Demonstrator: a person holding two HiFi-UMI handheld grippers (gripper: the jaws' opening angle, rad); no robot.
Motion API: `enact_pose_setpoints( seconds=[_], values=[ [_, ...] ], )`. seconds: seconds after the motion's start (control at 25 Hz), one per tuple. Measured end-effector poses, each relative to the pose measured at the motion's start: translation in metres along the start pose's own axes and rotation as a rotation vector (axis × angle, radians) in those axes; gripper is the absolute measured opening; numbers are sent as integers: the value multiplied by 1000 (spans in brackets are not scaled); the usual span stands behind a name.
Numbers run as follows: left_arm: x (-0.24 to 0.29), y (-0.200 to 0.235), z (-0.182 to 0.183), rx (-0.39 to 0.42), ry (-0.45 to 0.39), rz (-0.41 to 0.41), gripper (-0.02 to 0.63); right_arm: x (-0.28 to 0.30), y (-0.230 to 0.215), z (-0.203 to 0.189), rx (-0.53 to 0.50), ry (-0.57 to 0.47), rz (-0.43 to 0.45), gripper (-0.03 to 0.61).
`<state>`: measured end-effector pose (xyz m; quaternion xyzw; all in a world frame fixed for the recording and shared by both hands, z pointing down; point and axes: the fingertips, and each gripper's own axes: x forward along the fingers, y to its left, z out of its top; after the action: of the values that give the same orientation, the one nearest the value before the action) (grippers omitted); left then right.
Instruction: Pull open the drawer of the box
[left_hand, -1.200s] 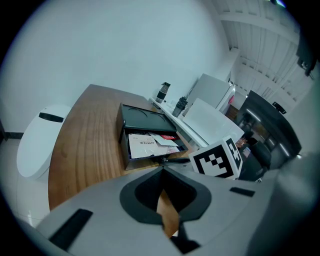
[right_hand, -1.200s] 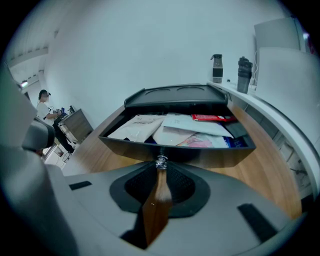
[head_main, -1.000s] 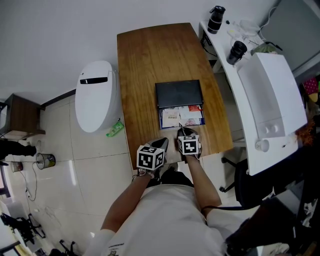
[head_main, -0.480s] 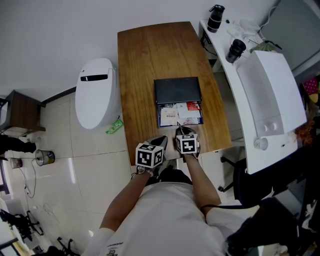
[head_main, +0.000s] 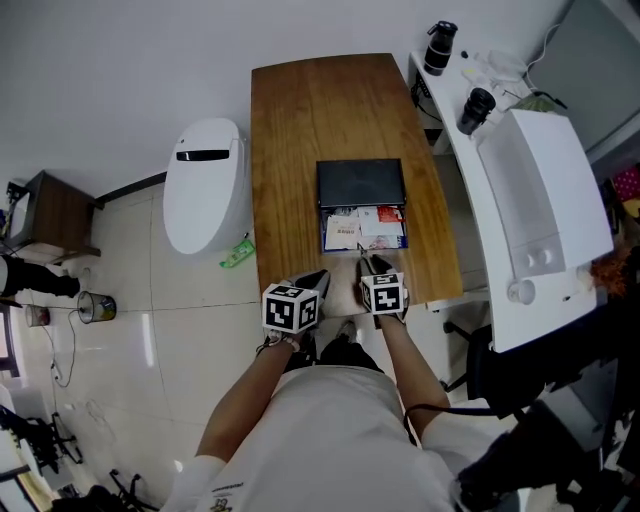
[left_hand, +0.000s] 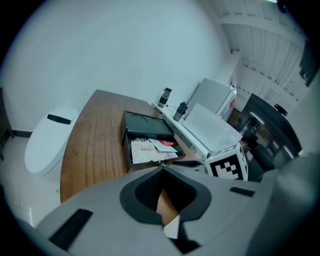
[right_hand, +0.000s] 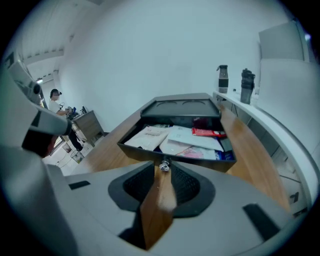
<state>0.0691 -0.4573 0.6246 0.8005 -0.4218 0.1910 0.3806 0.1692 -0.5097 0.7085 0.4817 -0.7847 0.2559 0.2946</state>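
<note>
A black box (head_main: 360, 183) lies on the wooden table (head_main: 300, 120), its drawer (head_main: 364, 230) pulled out toward me with papers and packets showing inside. My right gripper (head_main: 367, 262) is at the drawer's front. In the right gripper view its jaws (right_hand: 163, 167) are shut on the small metal knob (right_hand: 163, 164) of the drawer (right_hand: 175, 137). My left gripper (head_main: 318, 280) hovers by the table's near edge, left of the drawer and apart from it. Its jaws (left_hand: 162, 172) are shut with nothing in them. The box (left_hand: 147, 127) shows beyond them.
A white rounded appliance (head_main: 205, 195) stands on the floor left of the table. On the right is a white desk with a white machine (head_main: 540, 200) and two black cylinders (head_main: 437, 40). A green item (head_main: 237, 256) lies on the floor. The table's near edge is under my grippers.
The head view has shifted a little. The drawer stays pulled out about as far as before, and the right gripper stays at its knob. The left gripper has barely moved.
</note>
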Motion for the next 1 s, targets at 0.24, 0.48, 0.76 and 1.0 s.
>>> enact_pose_setpoints(
  seconds=[0.24,0.48,0.76,1.0],
  values=[
    [-40,2,37,49,-89,2,2,-51,3,41,11,-157,-22,44],
    [-52,-18,51,61,-131,-126,2,-110,-1,58,85,-226,-114,-12],
    [-86,-23,45,103,-144,-218,2,-163,41,65,113,-292,-141,-12],
    [-106,-39,26,158,-140,-283,2,-202,76,55,134,-358,-177,-12]
  ],
)
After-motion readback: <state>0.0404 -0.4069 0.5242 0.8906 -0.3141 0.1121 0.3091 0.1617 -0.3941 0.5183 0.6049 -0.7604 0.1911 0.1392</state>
